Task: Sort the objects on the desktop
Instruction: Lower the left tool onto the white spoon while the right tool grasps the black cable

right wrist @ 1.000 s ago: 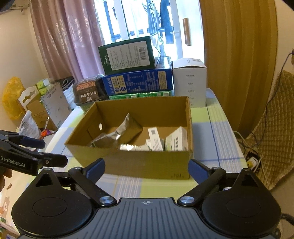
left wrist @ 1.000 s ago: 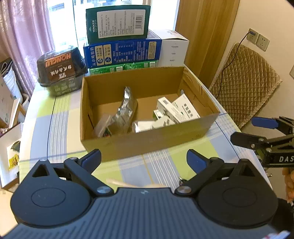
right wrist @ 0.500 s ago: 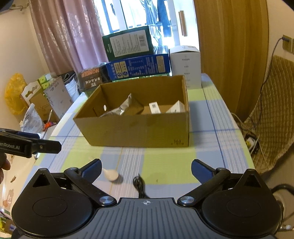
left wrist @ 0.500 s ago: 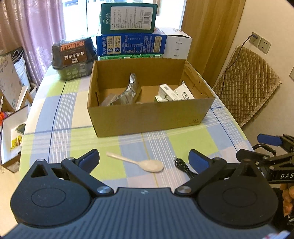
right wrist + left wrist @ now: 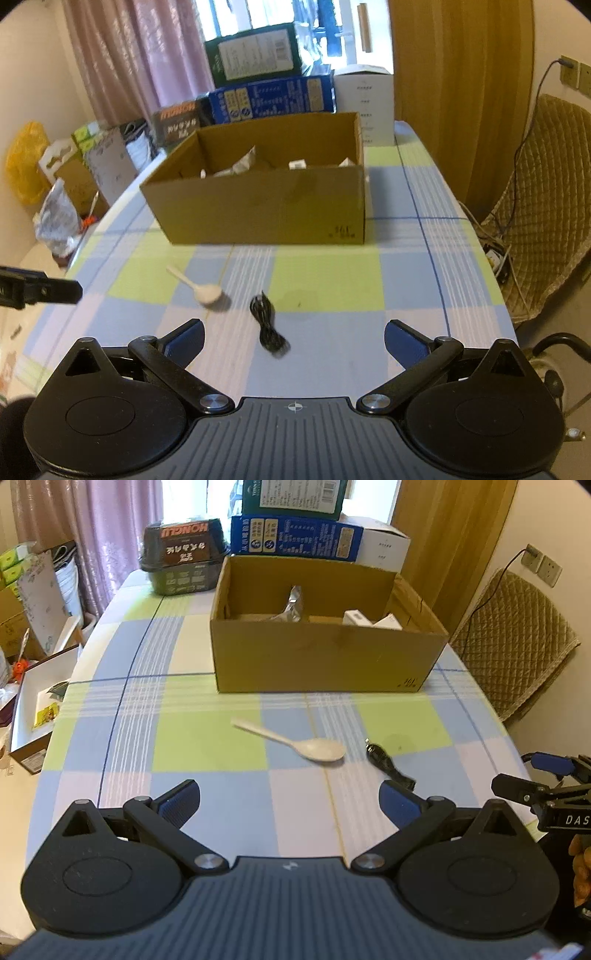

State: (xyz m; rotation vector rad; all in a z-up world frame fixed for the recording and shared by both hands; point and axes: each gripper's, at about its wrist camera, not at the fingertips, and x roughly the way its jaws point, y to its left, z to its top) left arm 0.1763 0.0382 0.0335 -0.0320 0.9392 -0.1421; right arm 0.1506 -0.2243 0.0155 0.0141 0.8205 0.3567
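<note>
Over checked tablecloth, left tool and right tool gape wide, empty.

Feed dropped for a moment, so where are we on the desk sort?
Done: a foil pouch and small white boxes lie in the cardboard box. In hand: nothing; left gripper and right gripper are open. Left: spoon and black cable on the table.

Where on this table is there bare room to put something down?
Free cloth lies left of the cardboard box and the spoon, toward the table's left edge, and right of the black cable. It is crowded behind the box, where stacked cartons stand; the box holds packets.
</note>
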